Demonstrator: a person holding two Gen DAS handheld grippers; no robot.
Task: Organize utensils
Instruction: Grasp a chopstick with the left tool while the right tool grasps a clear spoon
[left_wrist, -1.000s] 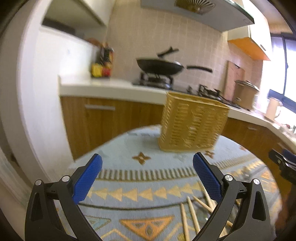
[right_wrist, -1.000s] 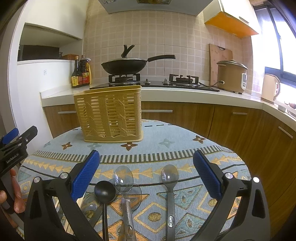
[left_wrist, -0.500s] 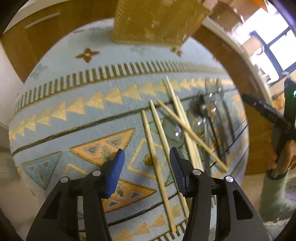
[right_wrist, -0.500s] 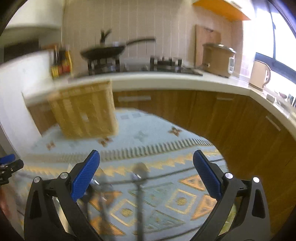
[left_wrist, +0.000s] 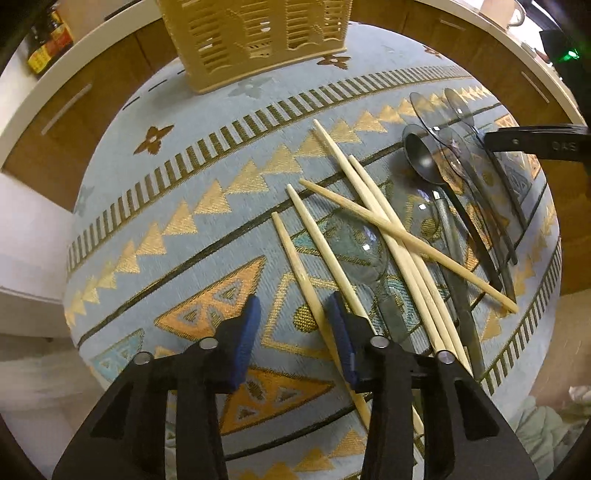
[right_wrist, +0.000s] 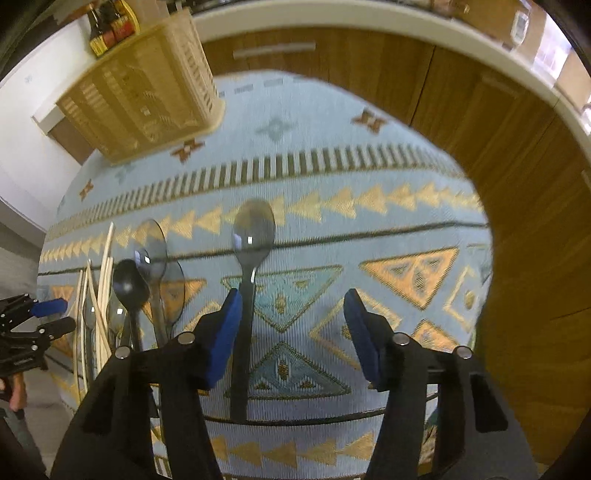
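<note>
Round worktop under a woven cloth (left_wrist: 192, 206), pale blue with gold triangles and dark striped bands.

At its far edge stands a tan plastic basket (left_wrist: 255, 37), rectangular, with slatted openwork walls.

Utensils lie loose on the near half of the cloth. Wooden chopsticks (left_wrist: 354, 192), pale, slim and tapered, lie in a scatter; one crosses over the others at a slant. Just beside them is a cluster of plastic spoons (left_wrist: 436, 147): one glossy black, the rest smoky and see-through, handles overlapping. One clear spoon (left_wrist: 358, 247) lies partly under the chopsticks.

A separate smoky spoon (right_wrist: 253, 229), oval bowl and dark straight handle, lies apart from the cluster.

Left gripper (left_wrist: 293, 328) points steeply down, blue ribbed fingers narrow, having just been closing. The leftmost chopstick (left_wrist: 295, 258) runs between them, close against the right finger; no firm clamp visible.

Right gripper (right_wrist: 291, 332) tilts down over the lone spoon, fingers half-wide and also just closing. The handle passes by the left finger; contact cannot be told.
</note>
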